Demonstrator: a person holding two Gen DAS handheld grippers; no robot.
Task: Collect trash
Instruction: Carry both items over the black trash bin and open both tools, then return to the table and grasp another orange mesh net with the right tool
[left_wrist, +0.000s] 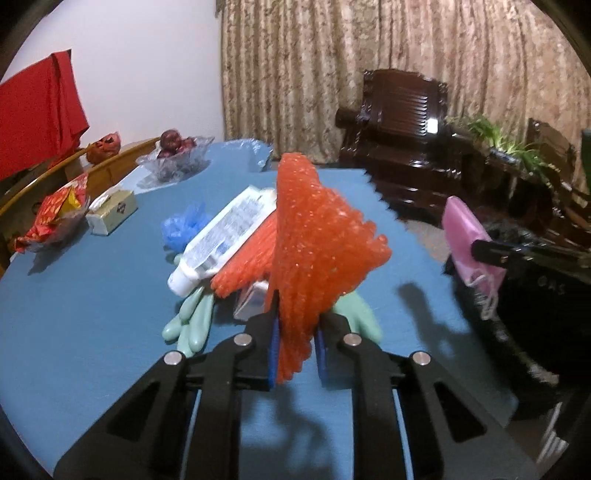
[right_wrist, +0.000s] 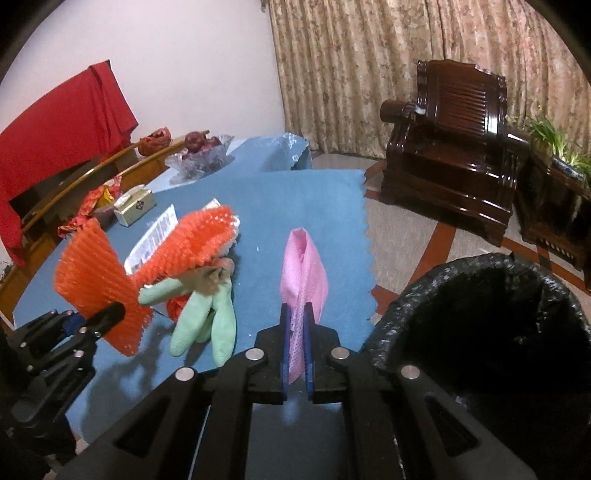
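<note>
From the left wrist view, the left claw (left_wrist: 295, 354) is clamped on a piece of orange foam netting (left_wrist: 317, 236), which stands up between its blue pads above the blue-covered surface (left_wrist: 81, 295). Just beyond it lie a second piece of orange netting (left_wrist: 247, 258), a white tube (left_wrist: 221, 236) resting partly on that piece, a crumpled blue plastic scrap (left_wrist: 184, 225) and a pale green glove (left_wrist: 192, 321). Further back on the left stand a small cardboard box (left_wrist: 112, 212) and a glass bowl of dark red fruit (left_wrist: 175, 153). At the right edge, the right claw's tip holds a pink mesh cloth (left_wrist: 469, 236); what hangs from it looks like a thin loop, though blur makes that uncertain.

From the right wrist view, the right claw (right_wrist: 297, 354) is closed tight on the pink mesh cloth (right_wrist: 303, 273), which rises upright from its pads over the surface's edge. A bin lined with a black bag (right_wrist: 491, 325) stands open just to the right, below the surface. To the left, the left claw (right_wrist: 107, 314) holds its orange netting (right_wrist: 96, 280) raised, beside the green glove (right_wrist: 207, 321).
</note>
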